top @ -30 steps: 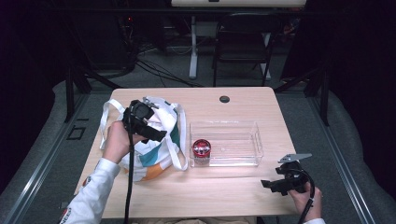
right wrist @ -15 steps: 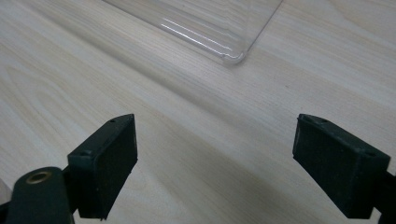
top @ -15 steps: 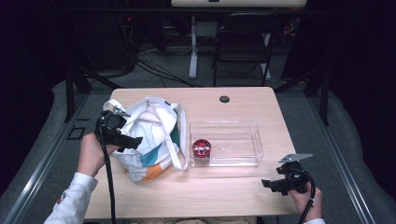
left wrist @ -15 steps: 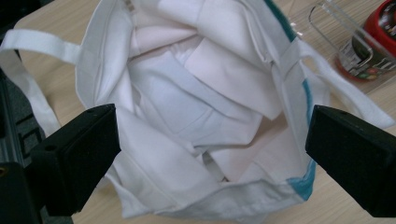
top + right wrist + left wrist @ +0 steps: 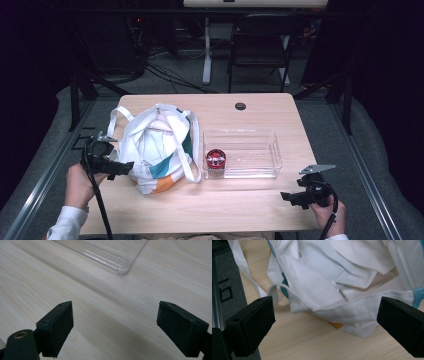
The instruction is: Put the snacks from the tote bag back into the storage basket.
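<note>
Back off the bag comes the left gripper (image 5: 117, 167), jaws spread wide and empty at the table's (image 5: 260, 107) left edge. That tote bag (image 5: 157, 145) slumps just beyond its tips, nearer than the tray (image 5: 272, 150) and red jar (image 5: 216, 159); the right gripper (image 5: 295, 197), equally agape, idles well apart.

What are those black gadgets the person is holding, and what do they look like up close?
Each hand holds a black handheld gripper: the left gripper and the right gripper. Each ends in two blocky black jaws with small round holes near the tips. A grey three-cornered plate sits atop the right one, and a black cable trails from the left. The person wears white sleeves.
</note>
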The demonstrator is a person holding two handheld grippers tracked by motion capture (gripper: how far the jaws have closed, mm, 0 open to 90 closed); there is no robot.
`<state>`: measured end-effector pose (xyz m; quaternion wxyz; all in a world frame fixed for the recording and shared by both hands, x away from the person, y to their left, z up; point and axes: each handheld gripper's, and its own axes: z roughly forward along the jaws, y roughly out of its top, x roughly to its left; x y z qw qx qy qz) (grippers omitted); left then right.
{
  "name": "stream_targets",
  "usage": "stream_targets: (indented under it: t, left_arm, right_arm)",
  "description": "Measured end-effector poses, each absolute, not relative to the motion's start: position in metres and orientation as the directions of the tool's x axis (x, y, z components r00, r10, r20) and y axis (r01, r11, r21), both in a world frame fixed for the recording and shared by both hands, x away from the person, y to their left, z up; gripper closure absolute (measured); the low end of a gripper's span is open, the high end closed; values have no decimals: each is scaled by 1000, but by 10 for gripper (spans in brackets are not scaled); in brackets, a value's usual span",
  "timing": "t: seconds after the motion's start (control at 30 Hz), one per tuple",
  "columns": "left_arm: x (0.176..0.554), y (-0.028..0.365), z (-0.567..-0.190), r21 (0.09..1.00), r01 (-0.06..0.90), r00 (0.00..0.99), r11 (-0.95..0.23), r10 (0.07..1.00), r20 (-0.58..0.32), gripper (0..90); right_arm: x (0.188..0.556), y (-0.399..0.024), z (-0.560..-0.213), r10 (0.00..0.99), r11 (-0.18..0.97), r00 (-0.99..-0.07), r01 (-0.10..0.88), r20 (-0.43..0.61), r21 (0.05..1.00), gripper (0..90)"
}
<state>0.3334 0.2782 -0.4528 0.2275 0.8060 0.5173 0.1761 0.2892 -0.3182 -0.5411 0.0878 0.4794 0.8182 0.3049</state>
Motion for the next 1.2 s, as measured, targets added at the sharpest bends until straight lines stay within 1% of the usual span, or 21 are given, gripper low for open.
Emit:
stream_targets:
  t: [0.2, 0.57, 0.87, 1.07, 1.2]
  left_arm:
    - [325, 292, -472, 527, 785, 371, -327, 928, 23, 8]
    - [315, 301, -505, 481, 826, 341, -294, 940, -12, 2]
    - [310, 301, -520, 455, 840, 333, -295, 943, -4, 2]
    - [309, 297, -534, 415, 855, 347, -311, 938, -13, 1]
    - [309, 293, -537, 400, 852, 367, -338, 930, 5, 1]
  right_arm:
    - [289, -318, -541, 841, 353, -521, 732, 145, 583, 136]
    - [289, -318, -541, 840, 357, -523, 735, 147, 577, 136]
    - [290, -318, -542, 838, 359, -525, 736, 149, 574, 136]
    - [290, -317, -542, 836, 359, -526, 739, 156, 571, 136]
    - [290, -316, -543, 833, 363, -530, 739, 157, 567, 136]
